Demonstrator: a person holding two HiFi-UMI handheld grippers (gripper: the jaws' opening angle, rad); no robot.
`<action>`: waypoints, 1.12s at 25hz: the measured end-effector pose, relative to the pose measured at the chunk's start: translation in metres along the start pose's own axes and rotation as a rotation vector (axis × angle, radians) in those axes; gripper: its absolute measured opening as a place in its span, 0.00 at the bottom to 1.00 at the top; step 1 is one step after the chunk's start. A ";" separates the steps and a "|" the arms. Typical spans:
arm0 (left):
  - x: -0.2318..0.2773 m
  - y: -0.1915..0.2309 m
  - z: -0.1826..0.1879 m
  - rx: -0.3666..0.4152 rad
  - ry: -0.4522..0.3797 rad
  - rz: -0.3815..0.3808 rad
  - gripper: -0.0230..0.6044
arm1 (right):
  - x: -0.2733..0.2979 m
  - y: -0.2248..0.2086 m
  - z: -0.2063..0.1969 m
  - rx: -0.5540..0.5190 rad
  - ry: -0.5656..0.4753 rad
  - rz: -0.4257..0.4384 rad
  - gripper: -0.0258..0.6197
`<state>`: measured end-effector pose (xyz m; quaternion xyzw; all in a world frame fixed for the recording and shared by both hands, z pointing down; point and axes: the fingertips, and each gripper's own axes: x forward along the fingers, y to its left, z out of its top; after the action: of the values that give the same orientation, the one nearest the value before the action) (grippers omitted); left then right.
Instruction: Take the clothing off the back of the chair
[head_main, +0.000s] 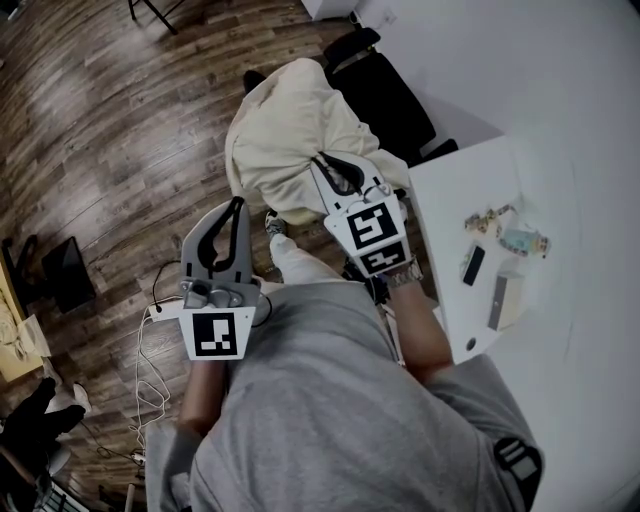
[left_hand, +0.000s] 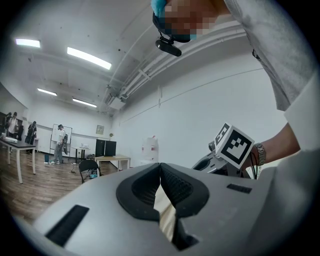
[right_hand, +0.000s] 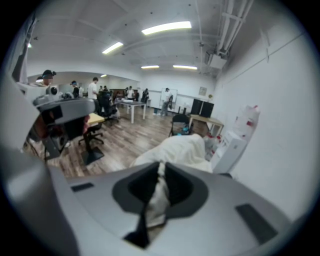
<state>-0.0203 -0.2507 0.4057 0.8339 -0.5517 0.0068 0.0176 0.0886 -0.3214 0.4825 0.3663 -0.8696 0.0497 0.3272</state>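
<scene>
A cream garment (head_main: 290, 130) hangs over the back of a black office chair (head_main: 395, 95) beside the white table. My right gripper (head_main: 325, 165) reaches down onto the garment's near edge. In the right gripper view its jaws (right_hand: 161, 167) are shut on a fold of the cream cloth (right_hand: 180, 150), which bunches between the pads. My left gripper (head_main: 237, 205) hangs back to the left of the chair, clear of the garment. Its jaws (left_hand: 160, 167) meet at the tips with nothing between them. A strip of cream cloth (left_hand: 167, 215) shows beyond them.
The white table (head_main: 450, 200) stands right of the chair and carries a dark phone (head_main: 473, 265) and small items (head_main: 505, 232). White cables (head_main: 150, 370) lie on the wooden floor at left, near a black box (head_main: 65, 270). Desks, chairs and people stand far across the room.
</scene>
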 end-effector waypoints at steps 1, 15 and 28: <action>-0.001 0.000 0.000 0.001 -0.002 -0.001 0.10 | -0.001 0.000 0.000 0.006 -0.004 -0.003 0.13; -0.019 -0.002 0.007 0.014 -0.013 -0.019 0.10 | -0.023 -0.009 0.012 0.065 -0.063 -0.083 0.13; -0.038 -0.007 0.016 0.014 -0.042 -0.015 0.10 | -0.047 -0.012 0.024 0.079 -0.111 -0.128 0.13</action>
<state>-0.0294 -0.2134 0.3883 0.8379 -0.5457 -0.0070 0.0004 0.1077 -0.3095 0.4334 0.4362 -0.8585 0.0425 0.2662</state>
